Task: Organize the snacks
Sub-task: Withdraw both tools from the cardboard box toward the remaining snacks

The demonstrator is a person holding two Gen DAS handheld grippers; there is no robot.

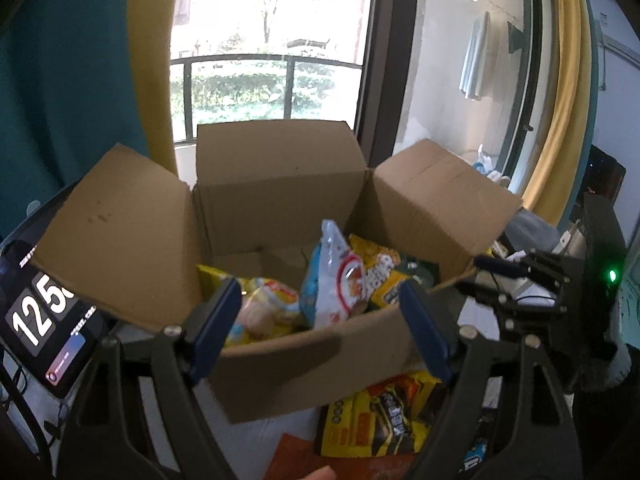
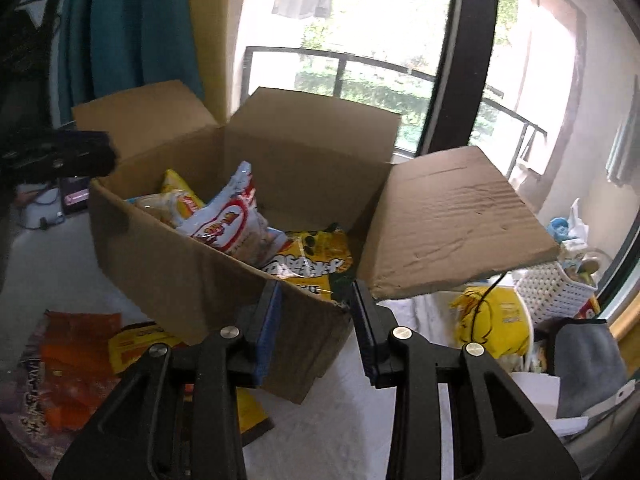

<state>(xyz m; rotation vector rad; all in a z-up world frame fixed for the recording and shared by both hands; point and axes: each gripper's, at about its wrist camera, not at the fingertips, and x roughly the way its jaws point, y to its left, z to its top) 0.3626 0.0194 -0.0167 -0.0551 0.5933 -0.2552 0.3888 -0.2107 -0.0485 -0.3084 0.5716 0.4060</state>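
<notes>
Snack bags fill the open cardboard box [image 1: 280,364] mid-frame: a white-red bag [image 1: 340,284] upright among yellow ones. Left gripper [image 1: 320,316] is spread wide and empty; right gripper [image 2: 316,320] is partly spread and empty.

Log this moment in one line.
box: open, snacks inside | left tool: open, empty | right tool: open, empty | yellow bag: outside box

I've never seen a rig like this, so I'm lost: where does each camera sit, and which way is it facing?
Left wrist view: rides the left gripper, looking down into the open cardboard box toward the window; a fingertip shows at the bottom edge.
Right wrist view: rides the right gripper, facing the box's near corner; none of the person's body shows.
Shared: box, white snack bag, window.
</notes>
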